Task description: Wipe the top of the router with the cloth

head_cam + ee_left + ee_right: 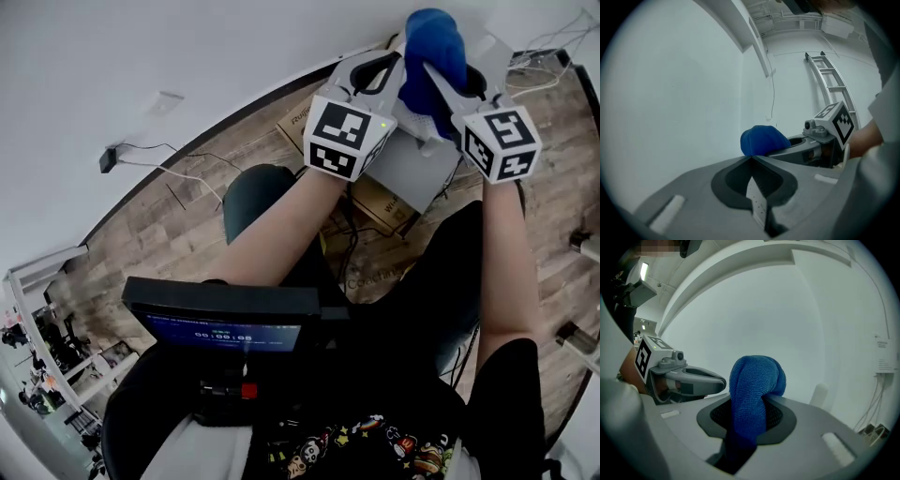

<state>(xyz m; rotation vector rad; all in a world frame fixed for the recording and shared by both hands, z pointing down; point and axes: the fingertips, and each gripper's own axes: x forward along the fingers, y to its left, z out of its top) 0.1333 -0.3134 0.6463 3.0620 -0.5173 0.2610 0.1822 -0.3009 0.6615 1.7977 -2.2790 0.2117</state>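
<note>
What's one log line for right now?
left gripper: shut, empty | right gripper: shut on blue cloth | both: side by side

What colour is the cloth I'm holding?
Blue. The cloth shows best in the right gripper view.

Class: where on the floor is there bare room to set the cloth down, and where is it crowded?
Free: wood floor between the black adapter and the dark round seat. Crowded: cardboard boxes and wires at top right.
</note>
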